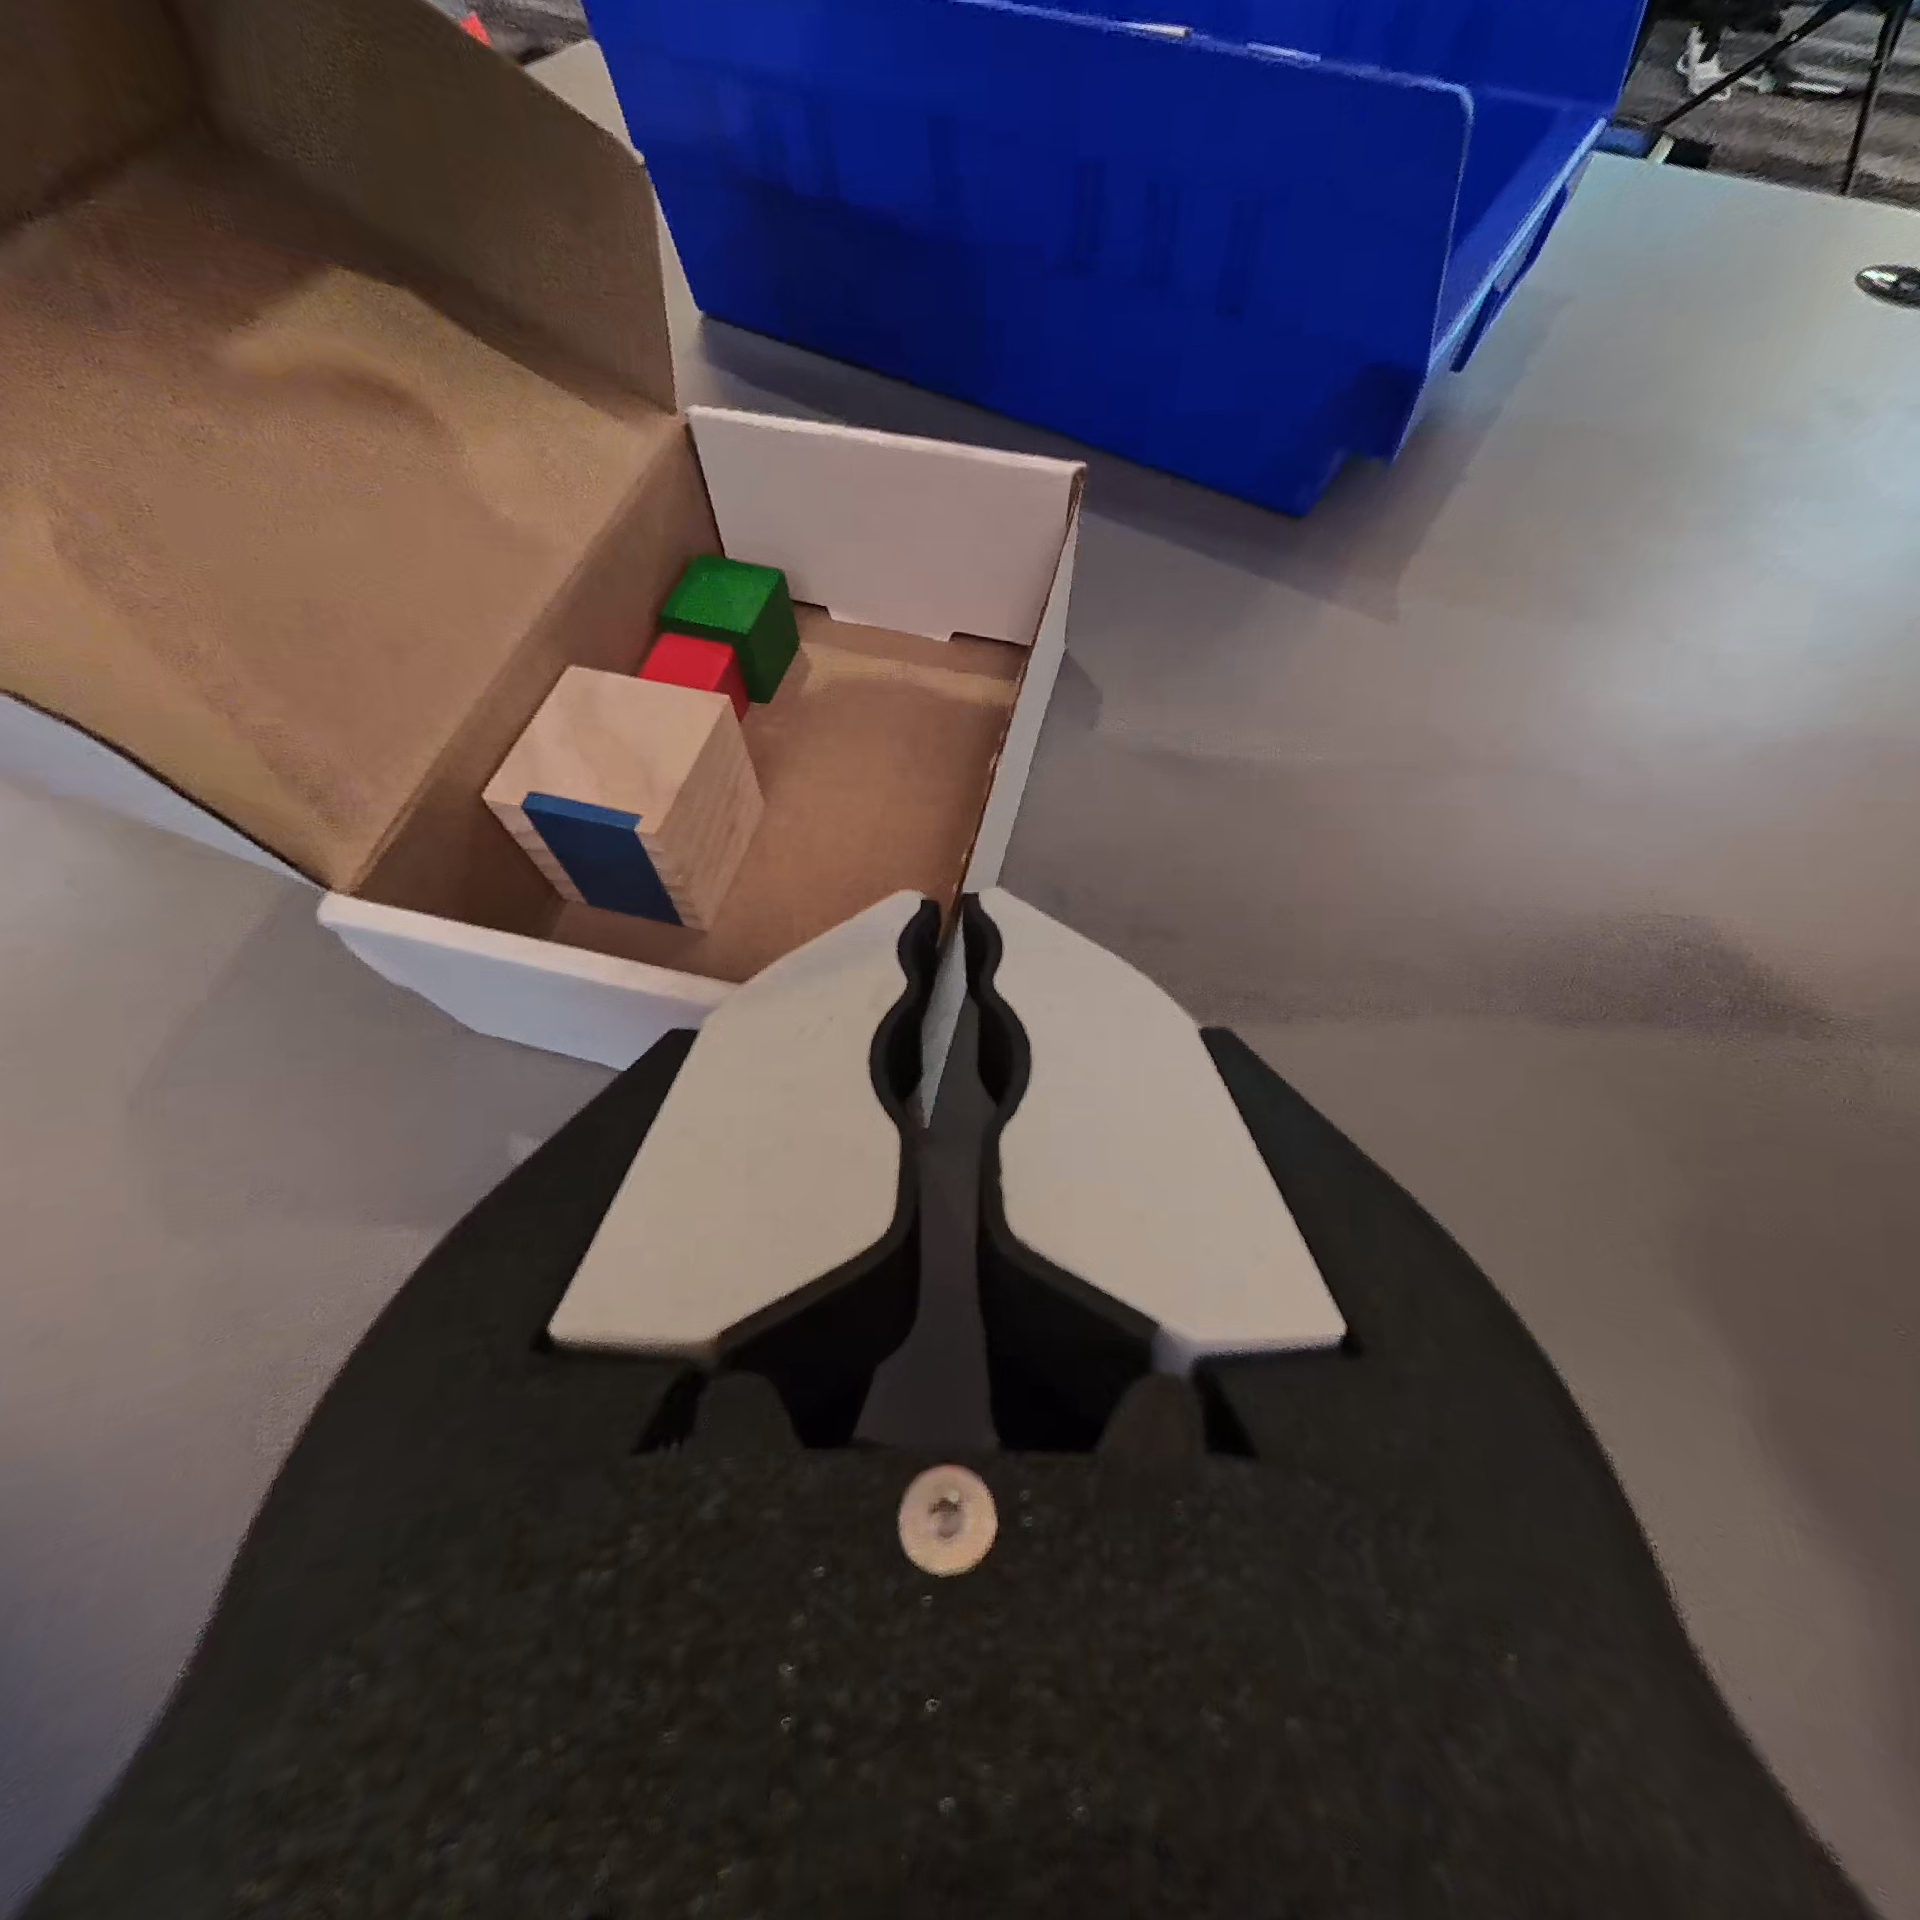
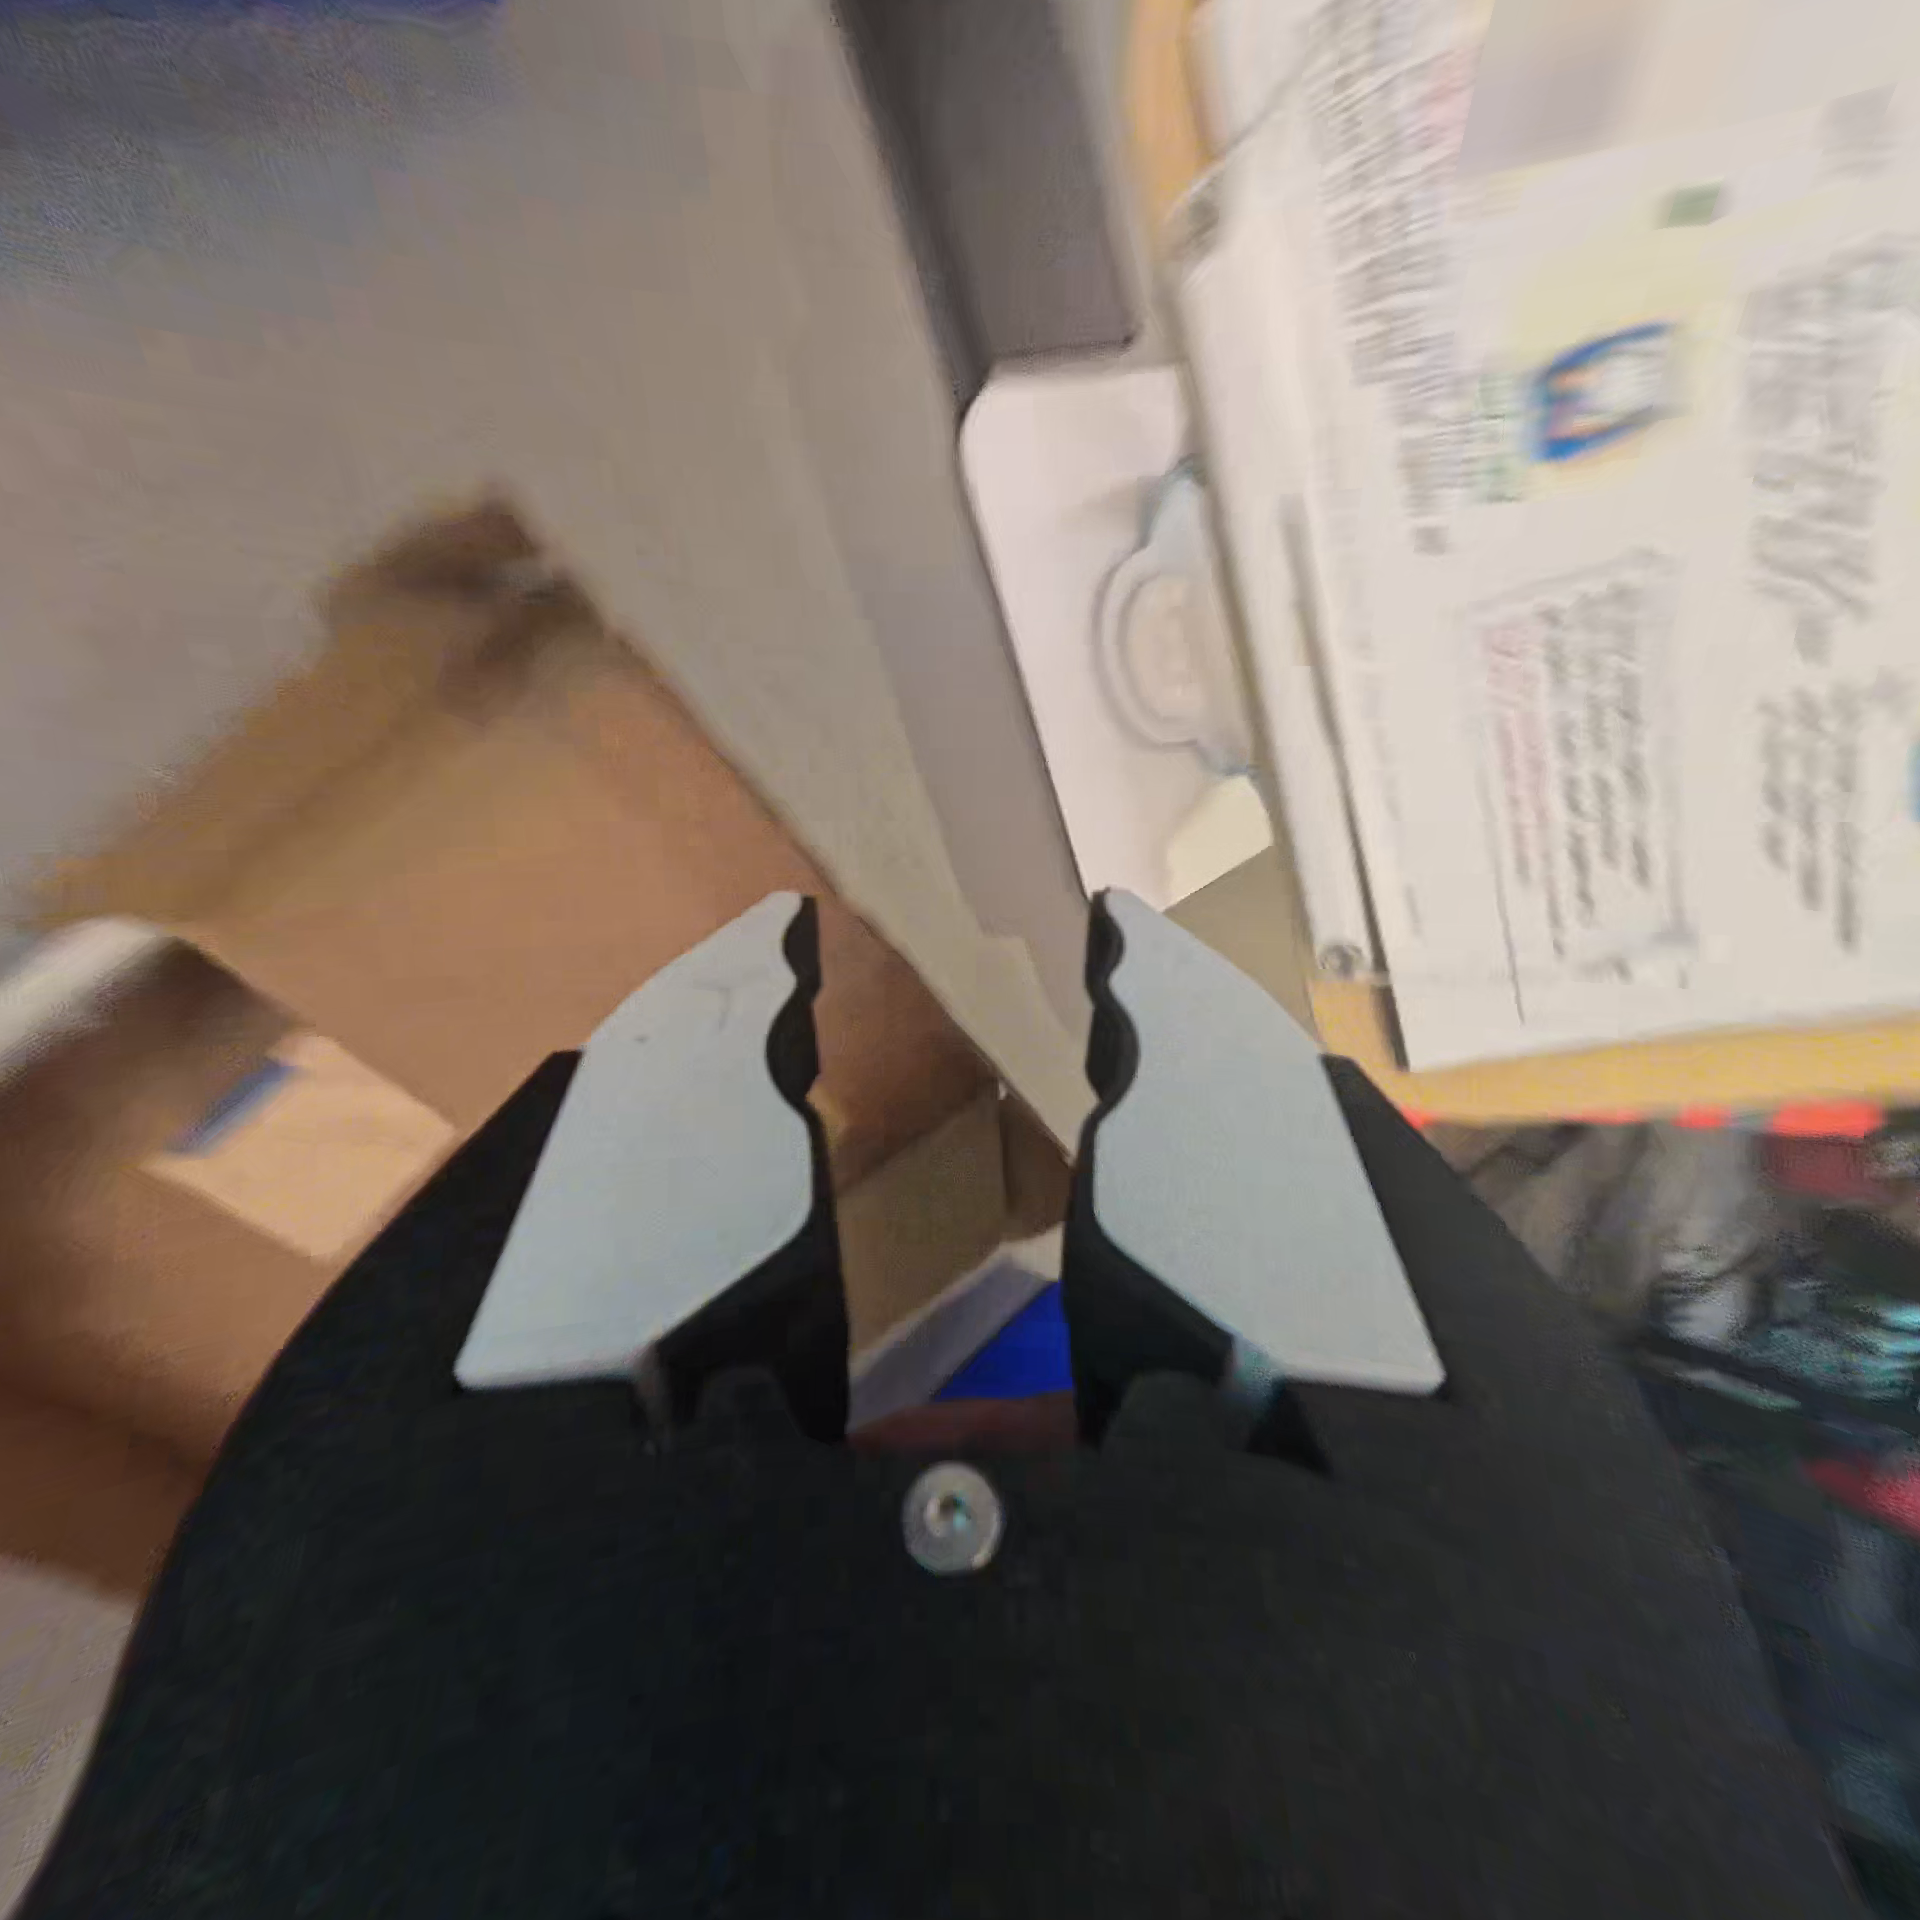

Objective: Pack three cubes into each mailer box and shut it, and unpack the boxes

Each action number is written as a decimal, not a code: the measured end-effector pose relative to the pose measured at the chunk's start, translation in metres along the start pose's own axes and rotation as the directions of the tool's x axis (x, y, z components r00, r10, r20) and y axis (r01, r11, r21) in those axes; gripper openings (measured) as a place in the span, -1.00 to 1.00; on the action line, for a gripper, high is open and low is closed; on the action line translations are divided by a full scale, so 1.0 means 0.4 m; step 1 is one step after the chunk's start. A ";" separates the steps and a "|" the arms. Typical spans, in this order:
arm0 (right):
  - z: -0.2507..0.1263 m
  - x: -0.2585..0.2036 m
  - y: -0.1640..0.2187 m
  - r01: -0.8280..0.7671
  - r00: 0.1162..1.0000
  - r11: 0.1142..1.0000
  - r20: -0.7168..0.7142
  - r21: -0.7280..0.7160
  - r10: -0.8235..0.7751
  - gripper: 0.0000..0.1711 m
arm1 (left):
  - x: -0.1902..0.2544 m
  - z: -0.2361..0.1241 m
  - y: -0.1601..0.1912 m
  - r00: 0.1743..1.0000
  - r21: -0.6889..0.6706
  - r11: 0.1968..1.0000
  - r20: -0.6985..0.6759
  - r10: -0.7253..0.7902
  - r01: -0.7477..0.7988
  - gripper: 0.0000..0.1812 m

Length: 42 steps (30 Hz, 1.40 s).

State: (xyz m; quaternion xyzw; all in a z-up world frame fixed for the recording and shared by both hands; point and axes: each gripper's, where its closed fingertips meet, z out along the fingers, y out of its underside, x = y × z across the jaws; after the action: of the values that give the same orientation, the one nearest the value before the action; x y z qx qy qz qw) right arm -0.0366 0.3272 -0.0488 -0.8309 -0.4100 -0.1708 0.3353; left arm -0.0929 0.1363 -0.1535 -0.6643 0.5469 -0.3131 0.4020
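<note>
A white mailer box [image 1: 883, 520] with a brown inside stands open on the grey table, its lid [image 1: 312, 364] up at the left. Inside lie a wooden cube with a blue stripe [image 1: 634, 800], a red cube [image 1: 691, 665] and a green cube [image 1: 738, 613] in a row along the left wall. My left gripper [image 1: 948, 920] is shut on the box's right wall at its near corner. My right gripper [image 2: 951, 914] is open around the white lid edge [image 2: 790, 520], without gripping it. The view is blurred. The wooden cube [image 2: 249, 1132] shows below.
A large blue plastic bin [image 1: 1091, 239] stands behind the box. Grey table [image 1: 1455, 831] spreads to the right, with a small round metal fitting [image 1: 1886, 281] at the far right. In the right wrist view, printed papers [image 2: 1558, 571] and a white object [image 2: 1101, 623] lie beyond the lid. My hands' fingertips stand some 20 cm from each other.
</note>
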 end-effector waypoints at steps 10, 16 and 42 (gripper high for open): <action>-0.163 -0.208 0.147 -0.640 0.755 0.768 0.177 -0.011 0.631 -0.22 | -0.079 -0.060 -0.019 1.000 0.115 0.993 -0.007 0.018 -0.017 -0.38; -0.066 -0.269 0.188 -0.673 0.698 0.714 0.152 -0.195 0.700 -0.23 | -0.074 -0.030 0.007 0.986 0.032 0.987 0.059 0.153 -0.155 -0.30; -0.157 -0.194 0.167 -0.687 0.702 0.715 0.132 -0.129 0.699 -0.45 | -0.084 -0.021 0.013 0.955 -0.015 0.972 0.182 0.233 -0.234 -0.35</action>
State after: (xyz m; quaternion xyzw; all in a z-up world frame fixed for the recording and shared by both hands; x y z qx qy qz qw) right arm -0.0309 0.2101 -0.0752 -0.9466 -0.0884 0.0256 0.3090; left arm -0.1093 0.1672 -0.1532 -0.6195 0.5812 -0.2033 0.4869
